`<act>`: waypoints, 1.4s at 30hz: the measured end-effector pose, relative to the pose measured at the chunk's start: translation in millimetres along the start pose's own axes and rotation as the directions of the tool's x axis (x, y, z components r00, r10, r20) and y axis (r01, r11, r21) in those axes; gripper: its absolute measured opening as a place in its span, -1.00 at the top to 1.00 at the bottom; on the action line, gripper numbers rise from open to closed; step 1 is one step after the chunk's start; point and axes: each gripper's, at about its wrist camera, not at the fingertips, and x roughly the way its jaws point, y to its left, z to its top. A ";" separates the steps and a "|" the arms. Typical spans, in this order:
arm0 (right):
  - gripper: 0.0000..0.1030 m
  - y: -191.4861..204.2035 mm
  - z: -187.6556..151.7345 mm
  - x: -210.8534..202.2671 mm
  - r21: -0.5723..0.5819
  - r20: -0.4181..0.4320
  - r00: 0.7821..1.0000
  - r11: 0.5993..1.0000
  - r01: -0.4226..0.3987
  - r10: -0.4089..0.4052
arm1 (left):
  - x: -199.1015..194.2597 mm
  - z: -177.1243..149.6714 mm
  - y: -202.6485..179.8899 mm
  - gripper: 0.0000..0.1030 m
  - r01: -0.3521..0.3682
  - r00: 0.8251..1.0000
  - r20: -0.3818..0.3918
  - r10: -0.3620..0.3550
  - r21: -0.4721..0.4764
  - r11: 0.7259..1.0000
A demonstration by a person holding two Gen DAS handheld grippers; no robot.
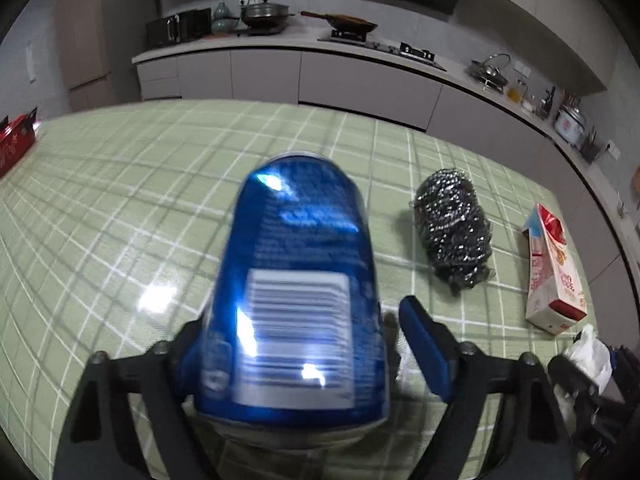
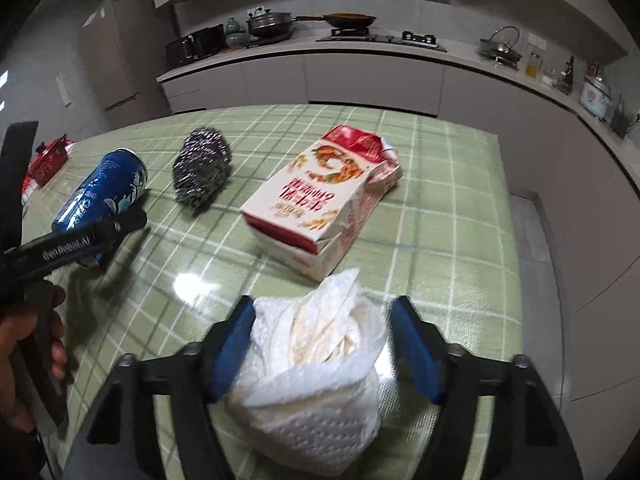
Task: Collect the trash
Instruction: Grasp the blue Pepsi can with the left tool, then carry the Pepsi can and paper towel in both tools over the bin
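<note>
- The left gripper (image 1: 294, 354) straddles the blue drinks can (image 1: 296, 292) lying on the green checked tablecloth (image 1: 120, 208); its right pad stands clear of the can, so no grip yet.
- The right gripper (image 2: 324, 354) brackets the crumpled paper towel (image 2: 316, 364), left pad touching and right pad apart.
- Step in hand, as I judge it: closing on both pieces.
- Next: squeeze firmly, then lift.
- Beyond the fingertips lie a steel scourer (image 2: 202, 168) and an opened carton (image 2: 320, 200).

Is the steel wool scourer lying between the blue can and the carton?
Yes: in the right wrist view the steel wool scourer lies between the blue can and the carton.
</note>
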 end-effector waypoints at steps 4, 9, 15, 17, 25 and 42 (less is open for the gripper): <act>-0.12 -0.7 2.4 1.8 -0.004 -0.001 1.000 1.000 0.011 -0.011 | -4.8 -2.1 -7.2 -0.28 0.008 1.000 0.005 -0.008 0.036 0.999; -0.58 -0.6 -5.2 -5.8 -0.026 0.000 1.000 1.000 0.010 -0.011 | -24.1 -14.8 -12.6 -0.28 0.003 1.000 0.031 -0.005 0.064 0.998; -0.59 -8.8 -17.3 -13.9 -0.007 -0.010 1.000 1.000 -0.010 0.010 | -46.8 -26.5 -19.7 -0.28 0.004 0.999 0.051 -0.008 0.080 0.997; -0.42 -8.6 -19.9 -16.0 -0.012 -0.010 1.000 1.000 -0.022 0.022 | -53.5 -32.7 -21.7 -0.28 0.003 0.999 0.052 -0.008 0.089 0.996; 0.18 -5.4 -19.6 -35.5 -0.018 0.029 0.998 0.998 -0.054 0.054 | -64.1 -47.9 -32.0 -0.28 -0.008 0.999 0.048 0.003 0.090 0.996; 0.18 -16.4 -49.8 -113.9 -0.046 0.095 0.991 0.995 -0.088 0.092 | -126.4 -90.6 -61.0 -0.28 -0.016 0.994 0.110 0.007 0.078 0.997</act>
